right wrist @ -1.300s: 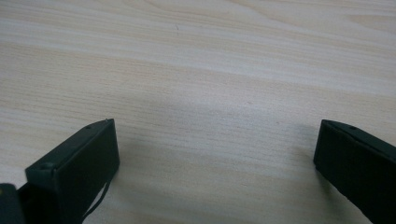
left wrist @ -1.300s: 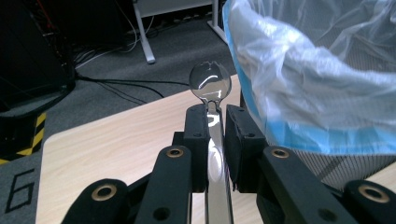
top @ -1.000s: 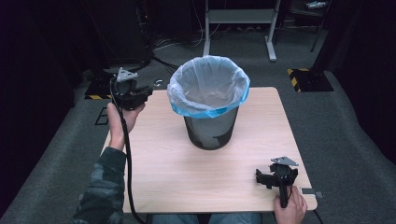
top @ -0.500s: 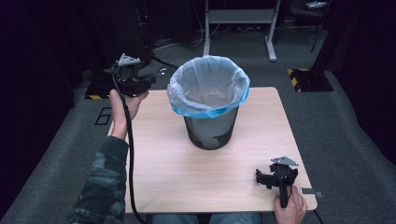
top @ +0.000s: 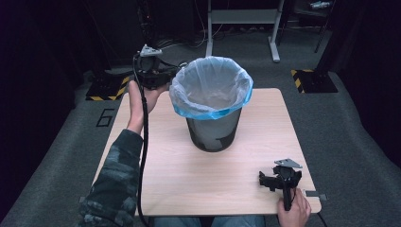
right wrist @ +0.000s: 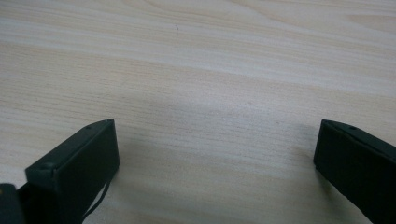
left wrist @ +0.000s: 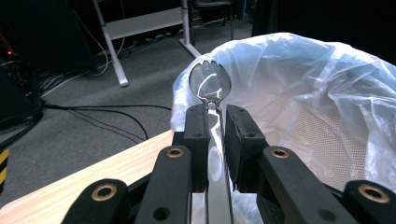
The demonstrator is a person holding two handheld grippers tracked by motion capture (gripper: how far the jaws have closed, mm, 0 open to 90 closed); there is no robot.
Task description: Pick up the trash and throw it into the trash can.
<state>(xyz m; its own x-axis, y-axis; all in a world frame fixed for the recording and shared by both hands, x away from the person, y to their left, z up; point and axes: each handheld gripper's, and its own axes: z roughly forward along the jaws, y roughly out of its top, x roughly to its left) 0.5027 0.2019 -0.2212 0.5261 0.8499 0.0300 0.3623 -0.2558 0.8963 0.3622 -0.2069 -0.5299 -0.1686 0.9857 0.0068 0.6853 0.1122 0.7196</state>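
A dark bin (top: 213, 130) lined with a pale blue bag (top: 211, 90) stands in the middle of the wooden table (top: 165, 175). My left gripper (top: 166, 75) is raised at the bin's left rim, shut on a clear plastic spork (left wrist: 209, 84) whose head pokes out past the pads toward the bag's edge (left wrist: 299, 79). My right gripper (top: 272, 179) rests low on the table at the near right corner. Its jaws stand wide apart in the right gripper view (right wrist: 215, 158) with bare wood between them.
A metal desk frame (top: 241, 19) and cables lie on the grey floor beyond the table. Yellow-black striped plates (top: 309, 78) sit on the floor at the left and right. A camouflage sleeve (top: 113, 189) comes in at the lower left.
My left gripper has risen and moved right, from the table's far left edge up to the bin's rim. The right gripper has stayed where it was.
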